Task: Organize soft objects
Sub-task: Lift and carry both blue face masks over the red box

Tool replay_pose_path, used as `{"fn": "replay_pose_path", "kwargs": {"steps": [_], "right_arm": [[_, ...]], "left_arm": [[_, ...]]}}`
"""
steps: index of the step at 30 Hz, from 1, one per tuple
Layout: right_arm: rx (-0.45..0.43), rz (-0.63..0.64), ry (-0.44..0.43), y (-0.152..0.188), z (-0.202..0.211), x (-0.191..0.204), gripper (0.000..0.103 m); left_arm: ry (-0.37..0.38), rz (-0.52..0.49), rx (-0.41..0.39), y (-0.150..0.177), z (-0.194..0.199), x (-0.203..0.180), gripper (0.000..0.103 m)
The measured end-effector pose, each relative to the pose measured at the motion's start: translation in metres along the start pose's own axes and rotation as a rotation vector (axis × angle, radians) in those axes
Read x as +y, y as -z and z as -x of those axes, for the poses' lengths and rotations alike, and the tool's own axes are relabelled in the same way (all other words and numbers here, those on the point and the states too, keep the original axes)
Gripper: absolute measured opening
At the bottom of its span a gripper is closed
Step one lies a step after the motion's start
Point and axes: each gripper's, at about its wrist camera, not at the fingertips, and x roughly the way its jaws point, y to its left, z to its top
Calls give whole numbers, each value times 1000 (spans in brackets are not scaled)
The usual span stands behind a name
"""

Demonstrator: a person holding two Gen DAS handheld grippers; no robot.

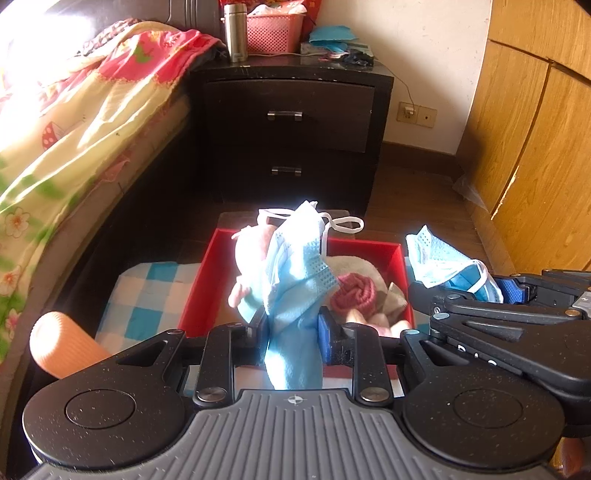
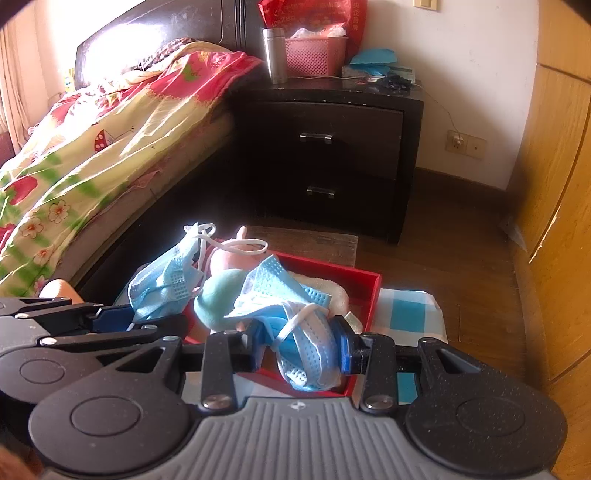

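My left gripper (image 1: pixel 293 325) is shut on a crumpled light-blue face mask (image 1: pixel 295 266) whose white ear loops stick up. It hangs over a red box (image 1: pixel 369 245) holding a pink rolled sock (image 1: pixel 352 293), a beige cloth (image 1: pixel 354 264) and a pink plush toy (image 1: pixel 251 254). To the right, my right gripper (image 1: pixel 461 290) is shut on a second blue mask (image 1: pixel 439 258). In the right wrist view, that gripper (image 2: pixel 303 339) clamps its mask (image 2: pixel 295 317) above the red box (image 2: pixel 369 291). The left gripper (image 2: pixel 136 319) with its mask (image 2: pixel 162 284) is at the left.
A dark nightstand (image 1: pixel 291 118) stands behind the box, bearing a steel flask (image 1: pixel 235 31) and a pink basket (image 1: pixel 273 31). The bed (image 1: pixel 74 122) runs along the left, a wooden wardrobe (image 1: pixel 535 140) along the right. A blue-checked cloth (image 1: pixel 147 291) and an orange roll (image 1: pixel 59 343) lie near the box.
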Motion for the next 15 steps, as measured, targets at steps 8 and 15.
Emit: {"fn": "replay_pose_path", "kwargs": {"steps": [8, 15], "right_arm": [[33, -24, -3, -12, -48, -10, 15], [61, -42, 3, -20, -82, -19, 15]], "left_arm": [[-4, 6, 22, -18, -43, 2, 28], [-18, -6, 36, -32, -73, 0, 28]]}}
